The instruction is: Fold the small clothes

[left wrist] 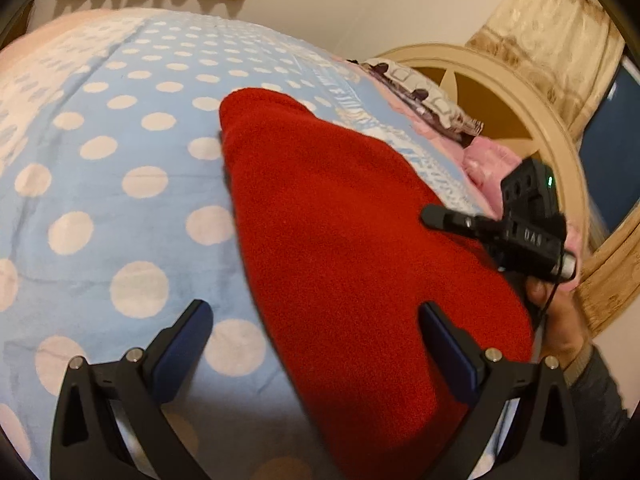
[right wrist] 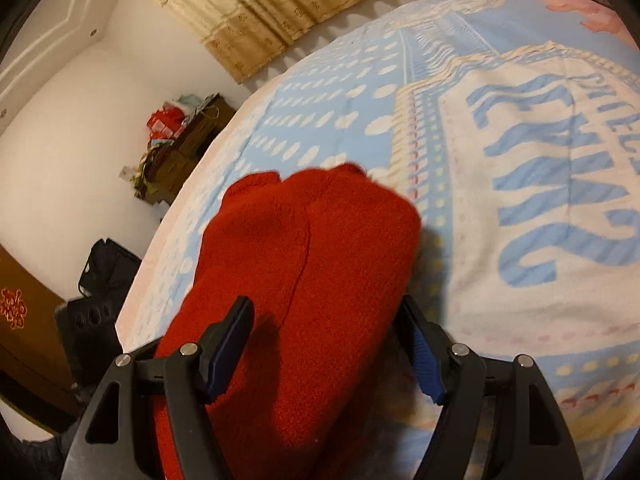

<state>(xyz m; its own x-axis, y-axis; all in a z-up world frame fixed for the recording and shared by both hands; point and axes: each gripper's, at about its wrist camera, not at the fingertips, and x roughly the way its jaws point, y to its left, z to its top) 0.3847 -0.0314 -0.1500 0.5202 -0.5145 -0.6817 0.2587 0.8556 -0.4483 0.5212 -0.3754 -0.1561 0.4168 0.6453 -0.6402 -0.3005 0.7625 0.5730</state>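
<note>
A red fleece garment lies in a long folded shape on the blue bedspread with white dots. My left gripper hovers open over its near end, with the left finger above bare bedspread and the right finger above the red cloth. In the right wrist view the garment runs away from me between the fingers of my right gripper, which stands open; the left finger rests over the cloth and the right finger is at its right edge. One finger of that gripper shows over the garment's right side, a hand behind it.
A cream and wood headboard, a patterned pillow and pink bedding lie beyond the garment. Off the bed's left edge are a dark bag, a cluttered cabinet and a wooden door. Curtains hang on the wall.
</note>
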